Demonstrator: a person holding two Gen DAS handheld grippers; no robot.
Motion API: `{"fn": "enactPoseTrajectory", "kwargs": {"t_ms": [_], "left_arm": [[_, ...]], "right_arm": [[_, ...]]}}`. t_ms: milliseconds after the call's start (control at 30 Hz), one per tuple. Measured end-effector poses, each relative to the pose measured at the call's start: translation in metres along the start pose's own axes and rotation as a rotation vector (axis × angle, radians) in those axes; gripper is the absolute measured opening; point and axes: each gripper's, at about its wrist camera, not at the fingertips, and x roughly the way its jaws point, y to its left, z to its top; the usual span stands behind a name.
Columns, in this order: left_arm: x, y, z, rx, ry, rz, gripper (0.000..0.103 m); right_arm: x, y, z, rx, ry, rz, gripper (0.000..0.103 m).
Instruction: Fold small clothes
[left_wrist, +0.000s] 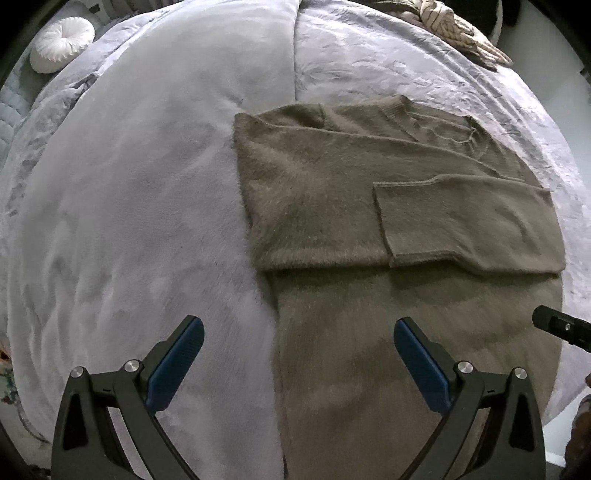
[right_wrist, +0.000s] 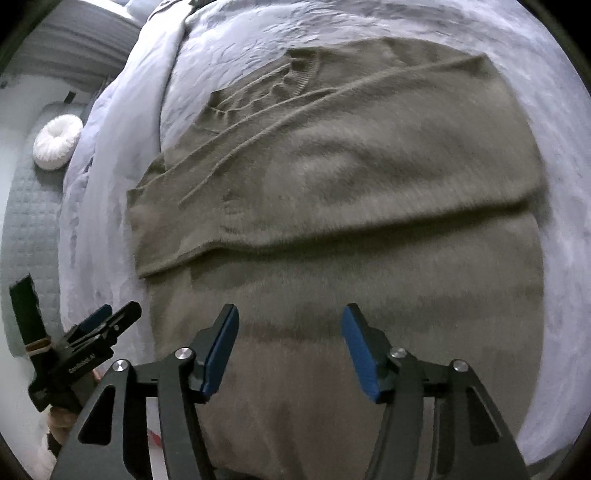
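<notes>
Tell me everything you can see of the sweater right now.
The sweater is olive-brown, fuzzy knit, with a ribbed collar. It lies flat on the grey blanket, collar at the far end. One sleeve is folded across the chest, and the sides look folded inward. The lower part runs toward the cameras. Both grippers hang open above it; neither is seen touching it.

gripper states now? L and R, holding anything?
Left gripper: open, empty, above the edge of the olive sweater.
Right gripper: open, nothing between its pads, sweater lying below.
</notes>
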Motion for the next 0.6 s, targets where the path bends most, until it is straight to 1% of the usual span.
{"fn": "enactPoseTrajectory", "kwargs": {"t_ms": [33,100,133,267,367,500,600], "left_arm": [[-0.002,0.001,-0.003,0.001,0.003,-0.009,0.103],[-0.005,0.007,-0.009,0.011,0.008,-0.020,0.103],[-0.006,0.008,-0.013,0.020,0.010,-0.023,0.103],[0.003,0.011,-0.029,0.061,0.049,-0.031,0.103],[0.009,0.009,-0.042,0.096,0.089,-0.016,0.103],[0.006,0.004,-0.055,0.125,0.098,-0.023,0.103],[0.000,-0.001,-0.062,0.121,0.096,-0.026,0.103]], "right_arm": [[-0.003,-0.001,-0.005,0.012,-0.002,-0.001,0.066],[-0.005,-0.003,-0.013,0.033,0.004,-0.007,0.070],[-0.006,-0.004,-0.019,0.049,0.005,-0.010,0.071],[-0.009,-0.011,-0.039,0.117,0.006,-0.027,0.071],[-0.012,-0.015,-0.052,0.137,0.018,-0.037,0.071],[-0.017,-0.020,-0.062,0.133,0.028,-0.059,0.071],[-0.021,-0.027,-0.068,0.145,0.042,-0.052,0.071]]}}
